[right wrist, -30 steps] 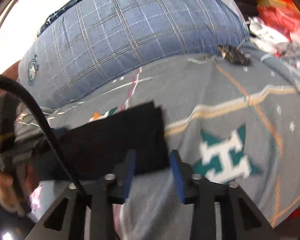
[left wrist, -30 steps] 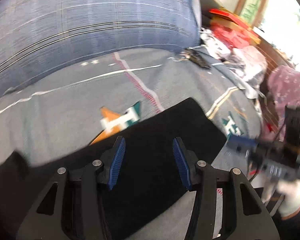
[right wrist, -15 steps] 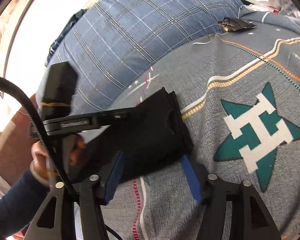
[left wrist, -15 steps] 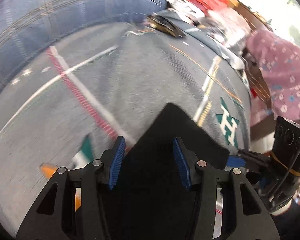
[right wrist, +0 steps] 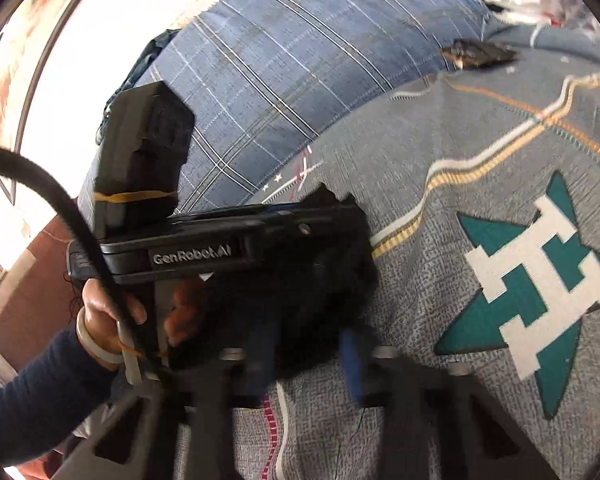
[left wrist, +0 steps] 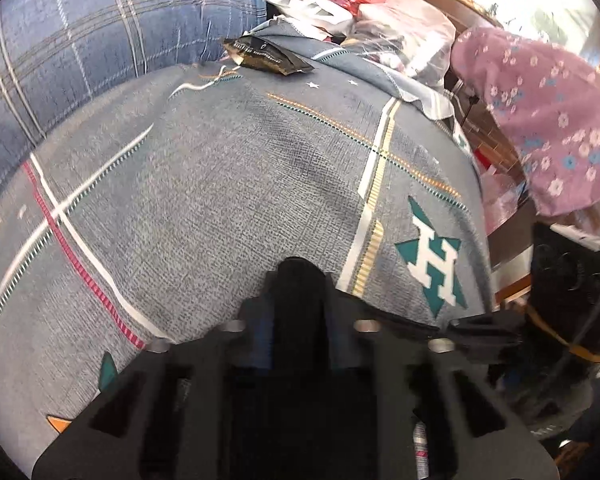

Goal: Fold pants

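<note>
Left wrist view: left gripper (left wrist: 296,332) at lower centre, jaws just closed, black pants (left wrist: 298,276) pinched between pads, fold poking out above fingertips, over bedspread (left wrist: 220,184).

Right wrist view: right gripper (right wrist: 312,356) at bottom, jaws just closed, pants (right wrist: 332,280) edge clamped at centre. Cloth judged soft, light, limp; best taken at corners.
</note>
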The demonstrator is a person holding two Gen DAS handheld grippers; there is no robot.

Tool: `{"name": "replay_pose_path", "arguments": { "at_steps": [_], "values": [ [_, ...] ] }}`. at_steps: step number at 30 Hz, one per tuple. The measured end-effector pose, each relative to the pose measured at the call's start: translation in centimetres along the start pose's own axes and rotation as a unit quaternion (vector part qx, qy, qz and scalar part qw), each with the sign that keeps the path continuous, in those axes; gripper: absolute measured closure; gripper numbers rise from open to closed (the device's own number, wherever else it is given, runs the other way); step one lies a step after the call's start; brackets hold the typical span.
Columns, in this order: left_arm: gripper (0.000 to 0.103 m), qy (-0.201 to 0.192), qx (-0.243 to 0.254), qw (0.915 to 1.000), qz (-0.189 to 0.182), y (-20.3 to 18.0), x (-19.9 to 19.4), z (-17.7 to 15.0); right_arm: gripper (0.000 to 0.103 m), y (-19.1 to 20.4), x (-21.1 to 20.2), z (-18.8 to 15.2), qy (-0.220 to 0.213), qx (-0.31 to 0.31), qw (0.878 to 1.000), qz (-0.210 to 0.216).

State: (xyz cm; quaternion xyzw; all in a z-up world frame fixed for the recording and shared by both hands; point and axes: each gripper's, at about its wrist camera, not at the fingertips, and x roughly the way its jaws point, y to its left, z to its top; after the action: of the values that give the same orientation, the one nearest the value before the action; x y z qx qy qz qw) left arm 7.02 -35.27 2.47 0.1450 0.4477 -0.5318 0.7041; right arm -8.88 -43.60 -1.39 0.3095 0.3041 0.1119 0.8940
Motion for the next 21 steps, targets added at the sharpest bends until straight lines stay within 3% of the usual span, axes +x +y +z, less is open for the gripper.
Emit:
{"name": "replay_pose_path", "arguments": {
  "at_steps": [5, 14, 18, 21],
  "values": [
    [0.088, -0.032, 0.010, 0.9994, 0.006, -0.9, -2.3, -0.5, 0.090, 1.9, -1.1, 0.9, -0.018, -0.038, 0.999, 0.007],
    [0.089, -0.137, -0.019, 0.9904, -0.002, -0.3, -14.5, -2.2, 0.090, 10.0, -3.4, 2.2, -0.050, -0.140, 0.986, 0.071],
    [0.089, -0.173, -0.057, 0.9833, 0.007, 1.5, -19.7, -5.7, 0.090, 15.1, -1.8, 1.7, -0.024, -0.189, 0.974, 0.123],
    [0.089, -0.177, -0.096, 0.9787, 0.038, 3.5, -21.8, -9.8, 0.090, 18.2, 1.2, 0.1, 0.017, -0.221, 0.963, 0.152]
  ]
}}
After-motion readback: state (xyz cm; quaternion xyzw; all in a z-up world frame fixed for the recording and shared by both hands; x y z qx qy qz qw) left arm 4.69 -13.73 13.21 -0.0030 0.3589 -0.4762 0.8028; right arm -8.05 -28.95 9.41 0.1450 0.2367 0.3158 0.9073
